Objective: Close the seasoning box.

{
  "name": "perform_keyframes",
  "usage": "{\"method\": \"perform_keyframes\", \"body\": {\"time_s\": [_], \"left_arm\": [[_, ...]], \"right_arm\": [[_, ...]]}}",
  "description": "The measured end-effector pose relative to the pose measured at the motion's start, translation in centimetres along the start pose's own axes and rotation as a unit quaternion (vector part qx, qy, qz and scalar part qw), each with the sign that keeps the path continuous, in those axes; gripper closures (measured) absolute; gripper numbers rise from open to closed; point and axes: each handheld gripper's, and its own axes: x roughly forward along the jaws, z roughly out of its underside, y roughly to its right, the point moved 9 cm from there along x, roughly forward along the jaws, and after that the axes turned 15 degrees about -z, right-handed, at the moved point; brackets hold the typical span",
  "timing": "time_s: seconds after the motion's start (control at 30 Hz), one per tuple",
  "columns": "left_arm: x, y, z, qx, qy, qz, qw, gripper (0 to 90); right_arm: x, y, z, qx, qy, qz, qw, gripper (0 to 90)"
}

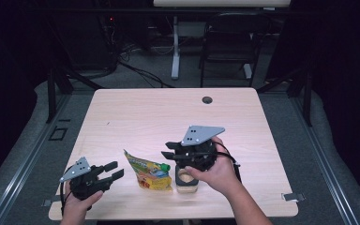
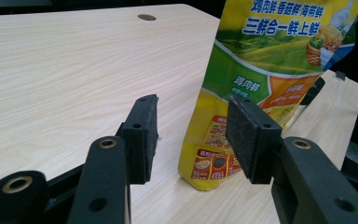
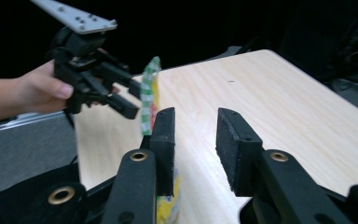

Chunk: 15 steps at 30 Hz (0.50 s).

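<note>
High view: the left hand-held gripper [image 1: 113, 170] sits low at the near left corner of the table [image 1: 136, 112], gripped from below by the person's left hand [image 1: 77, 202], jaws parted and empty, aimed rightwards at a yellow-green pouch [image 1: 150, 171] with a green cap. The right hand-held gripper [image 1: 168, 150] hangs over a small jar [image 1: 186, 180] just right of the pouch, held by the right hand [image 1: 220, 172], forearm entering from the bottom edge; its jaws point left, gapped, holding nothing.

Left gripper view: the two black jaws stand wide apart above the wood. The pouch [image 2: 265, 70] stands upright beyond the right-hand jaw, apart from both pads.

Right gripper view: the jaws are open with bare table [image 3: 279, 93] between them. The pouch's edge [image 3: 149, 95] rises behind the left-hand jaw, and the other hand-held gripper [image 3: 128, 95] faces it from farther off.
</note>
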Motion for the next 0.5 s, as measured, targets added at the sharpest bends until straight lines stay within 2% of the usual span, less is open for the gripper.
{"method": "perform_keyframes", "body": {"time_s": [0.13,0.5], "left_arm": [[-0.1,0.0,-0.1,-0.001,0.002,0.0,1.0,54.2],[-0.1,-0.1,-0.1,-0.005,0.002,-0.001,1.0,54.2]], "right_arm": [[-0.9,0.7,0.1,0.007,0.014,0.021,0.9997,67.7],[-2.5,2.4,1.8,0.031,0.01,0.059,0.9977,66.8]]}}
